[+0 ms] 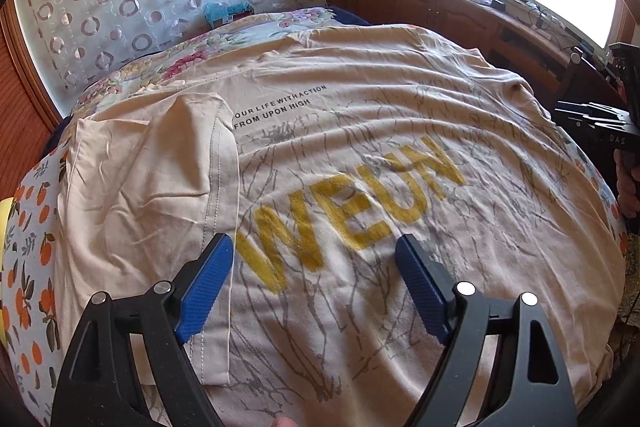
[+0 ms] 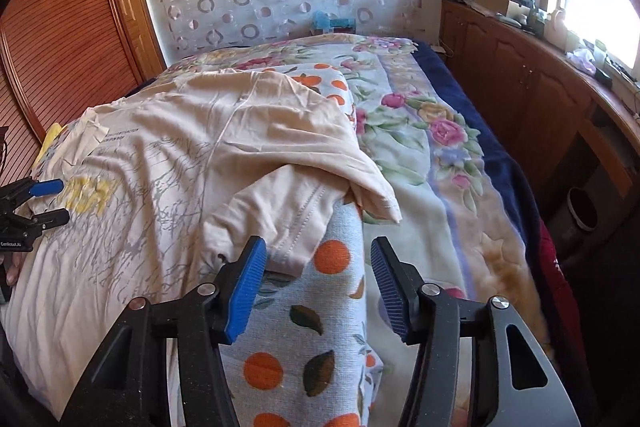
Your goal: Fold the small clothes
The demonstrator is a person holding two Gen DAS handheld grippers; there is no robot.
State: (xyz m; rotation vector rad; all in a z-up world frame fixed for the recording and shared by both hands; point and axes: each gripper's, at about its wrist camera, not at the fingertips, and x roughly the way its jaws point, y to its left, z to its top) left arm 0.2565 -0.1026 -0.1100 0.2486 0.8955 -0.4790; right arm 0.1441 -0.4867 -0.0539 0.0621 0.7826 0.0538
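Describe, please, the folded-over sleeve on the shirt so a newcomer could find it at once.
Start at the bed with the floral blanket; on it lies a cream cotton T-shirt printed with yellow letters and grey branches. The sleeve lies folded onto the shirt's front beside the yellow letters: plain cream, with a double-stitched hem.

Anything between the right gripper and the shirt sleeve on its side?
Nothing visible. The right gripper stands open over the orange-print sheet, with the T-shirt sleeve hem just ahead of its left finger, uncovered.
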